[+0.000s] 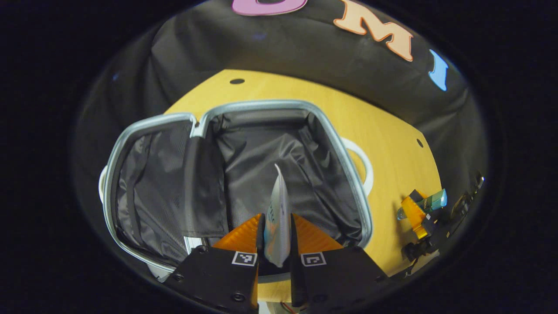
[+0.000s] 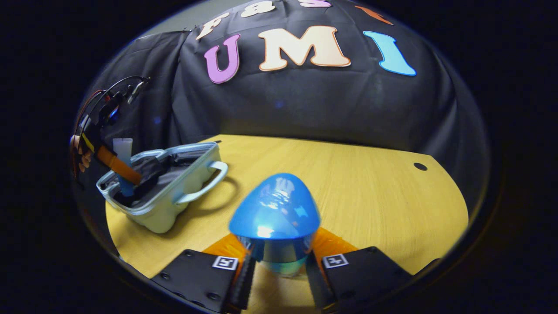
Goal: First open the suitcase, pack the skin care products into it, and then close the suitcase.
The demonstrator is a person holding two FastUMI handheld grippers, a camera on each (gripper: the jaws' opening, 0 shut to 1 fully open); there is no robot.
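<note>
My left fingers pinch a tube over the open suitcase. My right fingers clamp a blue-capped bottle above the desk; its slick cap could slip.

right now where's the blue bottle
The blue bottle sits clamped between the right gripper's fingers, above the wooden table, with the open suitcase off to its left.

Your suitcase at the centre of the frame has a matt, wrinkled grey cloth lining and a smooth pale plastic rim. It sits on a smooth wood-grain table. The blue bottle cap low in your right gripper view is glossy plastic with bright reflections.
</note>
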